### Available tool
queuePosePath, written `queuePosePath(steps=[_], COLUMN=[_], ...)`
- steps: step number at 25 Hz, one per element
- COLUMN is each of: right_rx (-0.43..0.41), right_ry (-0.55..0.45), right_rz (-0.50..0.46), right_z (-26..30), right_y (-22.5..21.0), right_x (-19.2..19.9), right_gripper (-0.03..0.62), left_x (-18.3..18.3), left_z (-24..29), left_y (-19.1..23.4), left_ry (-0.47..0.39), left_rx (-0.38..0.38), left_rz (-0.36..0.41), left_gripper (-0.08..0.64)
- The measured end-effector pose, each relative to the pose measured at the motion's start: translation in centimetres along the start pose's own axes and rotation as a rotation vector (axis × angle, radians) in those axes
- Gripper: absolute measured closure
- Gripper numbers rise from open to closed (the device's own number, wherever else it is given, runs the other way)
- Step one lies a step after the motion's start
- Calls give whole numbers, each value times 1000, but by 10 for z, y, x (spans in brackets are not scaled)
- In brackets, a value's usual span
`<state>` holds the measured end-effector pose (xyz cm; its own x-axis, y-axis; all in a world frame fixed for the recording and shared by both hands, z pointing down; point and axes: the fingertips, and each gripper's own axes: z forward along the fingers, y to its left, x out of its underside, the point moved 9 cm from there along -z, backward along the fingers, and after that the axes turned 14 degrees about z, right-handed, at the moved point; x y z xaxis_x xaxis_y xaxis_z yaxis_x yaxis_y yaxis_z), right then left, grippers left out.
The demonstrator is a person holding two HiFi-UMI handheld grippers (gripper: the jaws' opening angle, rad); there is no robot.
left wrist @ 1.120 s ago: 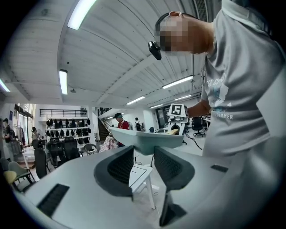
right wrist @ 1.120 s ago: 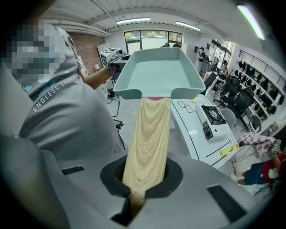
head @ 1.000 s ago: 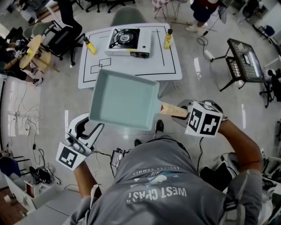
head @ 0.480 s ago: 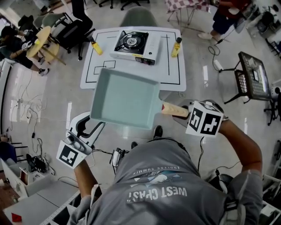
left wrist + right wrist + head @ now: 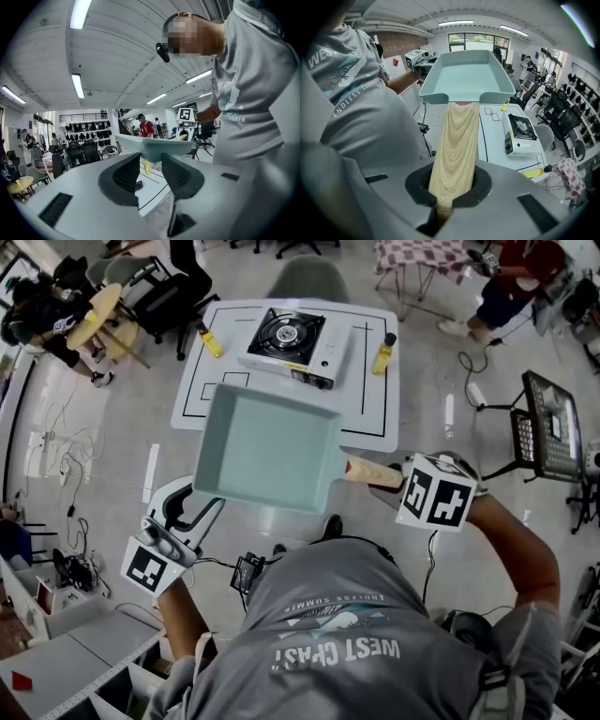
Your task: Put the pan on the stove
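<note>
Pan (image 5: 267, 451), pale green and rectangular, held in the air above the floor, well apart from the stove (image 5: 291, 338) on the white table (image 5: 375, 418). Clamped by its wooden handle (image 5: 454, 140) in the right gripper (image 5: 452, 187), jaws closed tight on the wood. Left gripper (image 5: 150, 171) empty, jaws apart with nothing between them, low at the left side; only the underside of the pan visible beyond.

Compared with one second ago: pan and both grippers at the same place in the head view, but table and stove shifted a little to the right and turned. Chairs and people around the table drifted too. Probably means turning or walking toward the table with the pan kept steady in front. Grip on the handle unchanged. So the task seems to be in the carrying stage; placing on the burner not yet begun.

Writing: on the grey shirt (image 5: 337, 643), upside down in the head view, "WEST COAST" in big letters, with "ENDLESS SUMMER" smaller near it; partly readable also in both gripper views. Only black-and-white square markers on the gripper cubes, no letters. No brand readable on the stove or on the yellow bottle (image 5: 382, 352) beside it; too small.
</note>
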<state>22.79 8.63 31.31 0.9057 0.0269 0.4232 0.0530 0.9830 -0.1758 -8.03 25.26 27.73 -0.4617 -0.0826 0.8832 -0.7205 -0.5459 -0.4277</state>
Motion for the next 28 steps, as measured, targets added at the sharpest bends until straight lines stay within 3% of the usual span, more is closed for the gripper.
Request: queuePosePath(steps=[13,28], right_rx=[-23,53], right_ry=[41,38], right_rz=[-32,118], right_z=[6,28], right_y=[-62,-106], right_x=[-6,-46], right_gripper=[581,581], left_x=[24,77], left_z=[41,85], left_y=[22,116], left_ry=[18,-32], left_rx=[-26,109], left_rz=[-31,-26], left_gripper=[433,431])
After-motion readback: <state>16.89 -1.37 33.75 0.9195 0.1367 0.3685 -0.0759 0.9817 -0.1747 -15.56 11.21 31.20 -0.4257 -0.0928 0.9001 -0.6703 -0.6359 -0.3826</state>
